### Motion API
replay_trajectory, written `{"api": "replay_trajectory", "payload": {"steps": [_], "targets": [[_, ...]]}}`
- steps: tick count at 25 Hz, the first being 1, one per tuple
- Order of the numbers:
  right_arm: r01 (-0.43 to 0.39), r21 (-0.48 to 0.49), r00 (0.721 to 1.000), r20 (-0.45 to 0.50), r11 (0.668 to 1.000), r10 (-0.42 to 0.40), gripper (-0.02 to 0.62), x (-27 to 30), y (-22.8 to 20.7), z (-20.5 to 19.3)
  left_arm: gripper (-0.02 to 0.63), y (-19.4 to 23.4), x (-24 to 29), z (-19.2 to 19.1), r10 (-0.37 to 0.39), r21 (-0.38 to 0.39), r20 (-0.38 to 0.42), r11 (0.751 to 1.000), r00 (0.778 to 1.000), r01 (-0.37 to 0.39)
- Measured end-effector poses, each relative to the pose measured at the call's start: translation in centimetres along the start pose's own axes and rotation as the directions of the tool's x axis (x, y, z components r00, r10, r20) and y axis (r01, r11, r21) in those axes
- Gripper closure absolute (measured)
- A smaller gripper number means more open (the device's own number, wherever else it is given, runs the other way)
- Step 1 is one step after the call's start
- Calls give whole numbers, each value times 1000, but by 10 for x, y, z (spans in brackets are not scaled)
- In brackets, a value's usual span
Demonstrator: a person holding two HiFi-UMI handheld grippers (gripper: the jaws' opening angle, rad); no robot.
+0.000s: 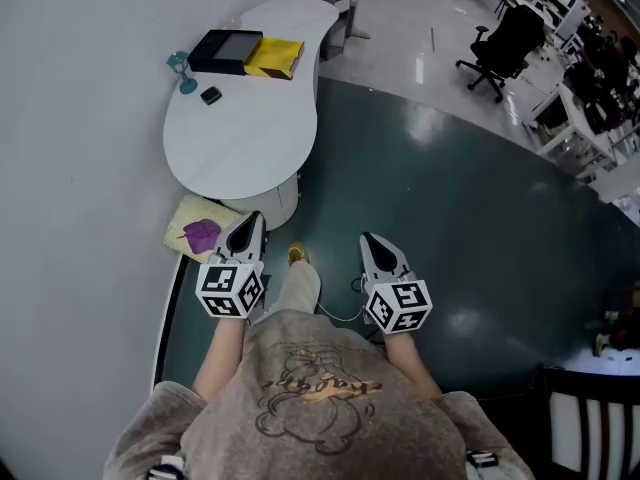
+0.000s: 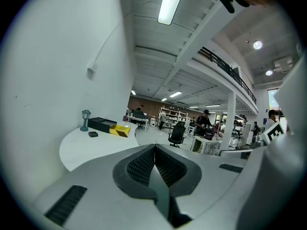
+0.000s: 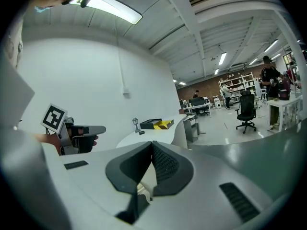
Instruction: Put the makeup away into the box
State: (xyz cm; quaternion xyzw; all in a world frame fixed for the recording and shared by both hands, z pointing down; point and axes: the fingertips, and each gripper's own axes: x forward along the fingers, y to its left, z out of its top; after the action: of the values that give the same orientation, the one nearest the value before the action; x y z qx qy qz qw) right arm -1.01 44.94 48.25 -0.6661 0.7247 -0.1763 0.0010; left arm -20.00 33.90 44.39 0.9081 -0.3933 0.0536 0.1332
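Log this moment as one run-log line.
left gripper: shut, empty | right gripper: shut, empty | black box: on white table, far end, beside yellow item | task: not begun

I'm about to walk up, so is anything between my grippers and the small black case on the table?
Nothing visible blocks the way: open floor, then white table, up to the case. A low cushion lies at the table's foot, near the left gripper.

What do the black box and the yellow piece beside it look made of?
The black box: probably rigid cardboard, matte, no glare, sharp flat edges. The yellow piece: likely card or paper, matte, flat. Too distant to be sure.
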Motion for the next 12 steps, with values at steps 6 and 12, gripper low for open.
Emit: {"api": "replay_trajectory", "payload": {"steps": [6, 12], "targets": [[-7, -8, 1000, -13, 1000, 6, 592, 56, -26, 15, 584, 13, 64, 20, -33, -7, 16, 999, 999, 33], [6, 13, 1000, -27, 1000, -6, 592, 115, -58, 35, 584, 38, 132, 40, -43, -7, -6, 999, 999, 43]]}}
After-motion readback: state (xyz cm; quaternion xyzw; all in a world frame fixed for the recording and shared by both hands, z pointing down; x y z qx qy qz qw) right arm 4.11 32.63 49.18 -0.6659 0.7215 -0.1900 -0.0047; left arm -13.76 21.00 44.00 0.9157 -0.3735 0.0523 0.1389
